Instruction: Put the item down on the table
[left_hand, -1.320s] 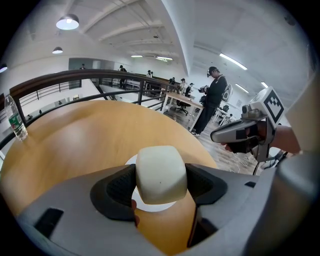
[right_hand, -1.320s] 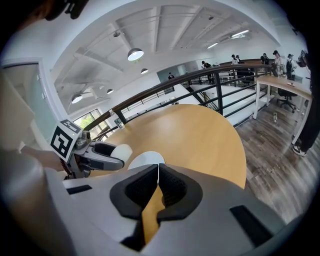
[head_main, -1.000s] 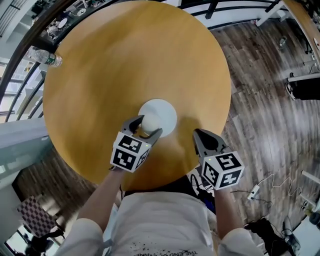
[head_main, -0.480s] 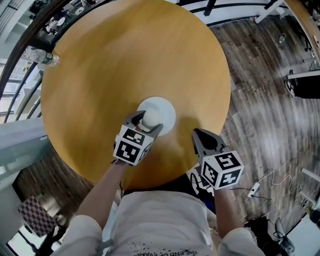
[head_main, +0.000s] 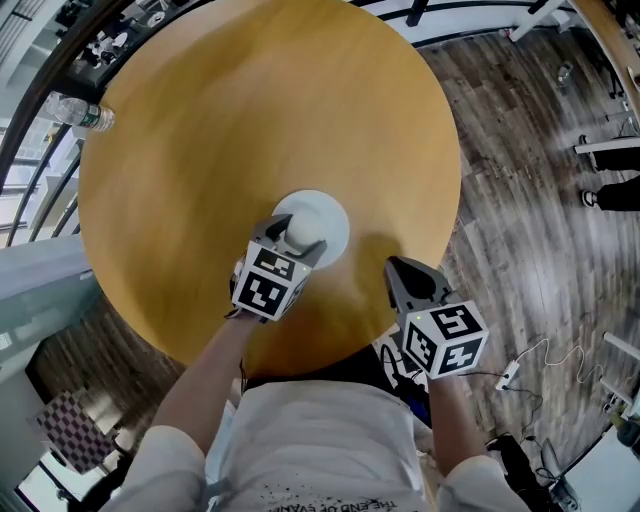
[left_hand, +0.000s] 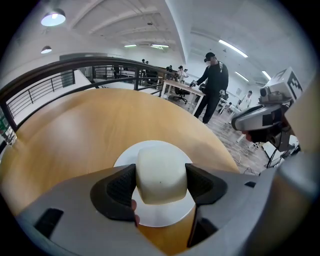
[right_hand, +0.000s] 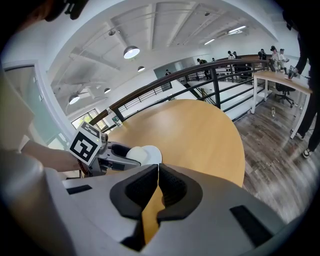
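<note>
A cream-white rounded block (left_hand: 161, 172) sits between the dark pads of my left gripper (left_hand: 161, 186), which is shut on it. The block hangs over a white round plate (left_hand: 155, 214) on the round wooden table (head_main: 260, 130). In the head view the same block (head_main: 302, 231) shows at the plate's (head_main: 325, 210) near left part, gripped by my left gripper (head_main: 296, 243). My right gripper (head_main: 400, 274) is held near the table's front right edge, shut with nothing in it. From the right gripper view, its jaws (right_hand: 158, 187) touch, and the left gripper (right_hand: 107, 152) and plate (right_hand: 150, 154) lie ahead.
A plastic water bottle (head_main: 78, 114) lies at the table's far left edge. A dark railing (left_hand: 75, 67) curves round the table's far side. A person in dark clothes (left_hand: 212, 87) stands by desks beyond. Cables (head_main: 520, 370) lie on the wooden floor at the right.
My left gripper has moved a little forward with the block, further over the plate. The right gripper has stayed put.
</note>
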